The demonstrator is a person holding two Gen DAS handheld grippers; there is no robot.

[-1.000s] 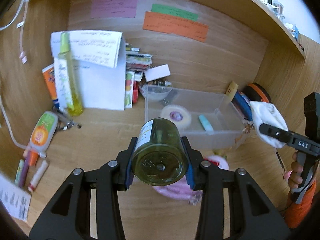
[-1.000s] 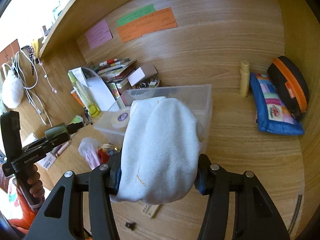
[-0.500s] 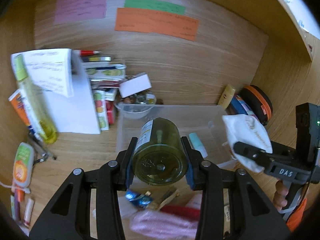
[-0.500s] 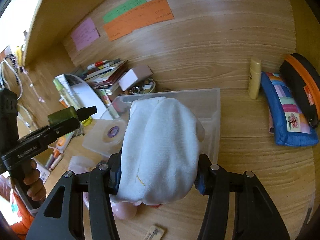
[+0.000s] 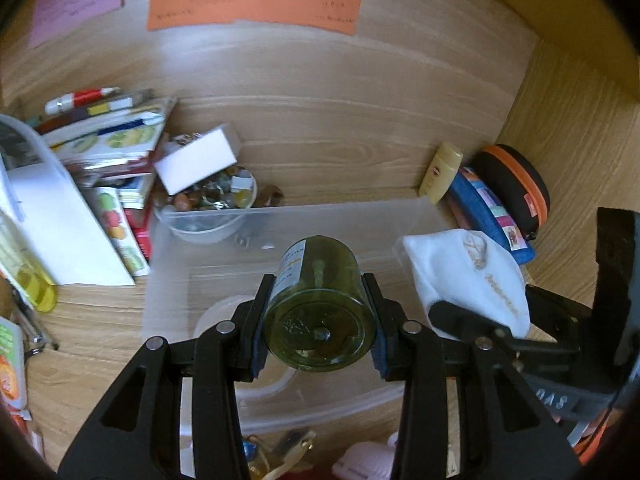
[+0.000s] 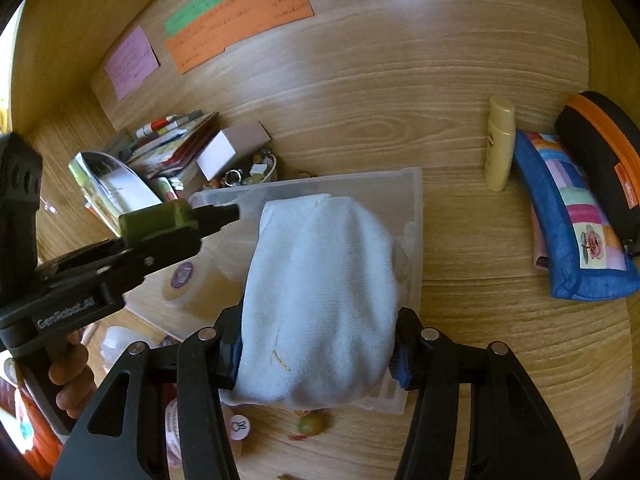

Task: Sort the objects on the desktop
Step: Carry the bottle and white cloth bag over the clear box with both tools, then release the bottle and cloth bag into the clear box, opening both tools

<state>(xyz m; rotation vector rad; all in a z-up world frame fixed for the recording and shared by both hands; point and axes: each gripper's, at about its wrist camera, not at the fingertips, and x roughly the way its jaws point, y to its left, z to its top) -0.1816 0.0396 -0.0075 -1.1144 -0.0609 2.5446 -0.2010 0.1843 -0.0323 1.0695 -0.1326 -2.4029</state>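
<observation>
My left gripper (image 5: 318, 326) is shut on a dark green bottle (image 5: 318, 312) with a white label, held lying along the fingers above a clear plastic bin (image 5: 280, 216). My right gripper (image 6: 318, 354) is shut on a folded white cloth (image 6: 320, 300), held over the right part of the same bin (image 6: 412, 184). In the left wrist view the cloth (image 5: 464, 276) and right gripper show at the right. In the right wrist view the bottle (image 6: 156, 218) and left gripper show at the left. A tape roll (image 6: 184, 276) lies in the bin.
A bowl of small trinkets (image 5: 212, 200), a white box (image 5: 196, 160) and stacked books (image 5: 104, 140) stand behind the bin at the left. A cream tube (image 6: 498, 144), a blue patchwork pouch (image 6: 568, 232) and a black-orange case (image 6: 604, 160) lie at the right. Small items (image 6: 312, 424) lie before the bin.
Both grippers have moved forward, and each still holds its object. The left gripper has come over the bin with the bottle; the right gripper has closed in beside it with the cloth.
</observation>
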